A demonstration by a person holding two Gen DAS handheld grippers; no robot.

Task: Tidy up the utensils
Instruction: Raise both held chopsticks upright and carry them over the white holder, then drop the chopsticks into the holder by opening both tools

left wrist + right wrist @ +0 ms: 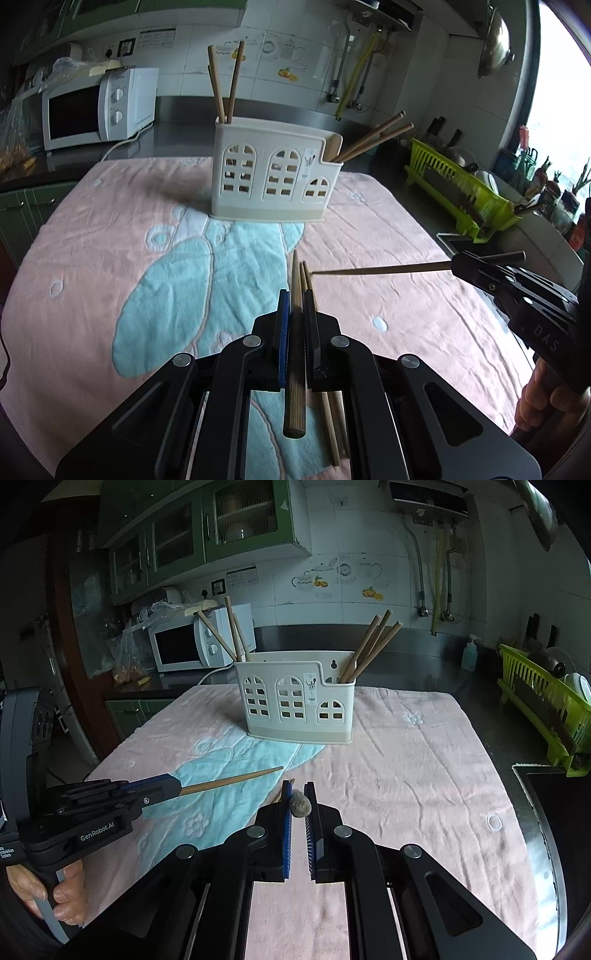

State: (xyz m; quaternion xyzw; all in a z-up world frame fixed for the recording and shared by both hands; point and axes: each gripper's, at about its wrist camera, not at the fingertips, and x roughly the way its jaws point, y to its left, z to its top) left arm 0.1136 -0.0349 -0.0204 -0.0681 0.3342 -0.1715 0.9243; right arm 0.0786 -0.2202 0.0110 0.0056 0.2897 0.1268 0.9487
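Observation:
A cream utensil holder [271,173] [295,698] with arched cut-outs stands on the pink towel [110,229] [406,775]. Several wooden chopsticks lean in its left [225,81] and right [373,142] compartments. My left gripper [297,310] is shut on a chopstick [295,354] held lengthwise above the towel; it shows in the right wrist view [229,781]. Two loose chopsticks [328,417] lie under it. My right gripper [298,794] is shut on another chopstick, seen end-on [300,804]; in the left wrist view [380,270] that chopstick points left.
A white microwave [92,107] stands at the back left on the dark counter. A lime-green dish rack [461,192] [543,716] stands at the right beside a sink edge [539,786]. A soap bottle [470,657] stands at the back.

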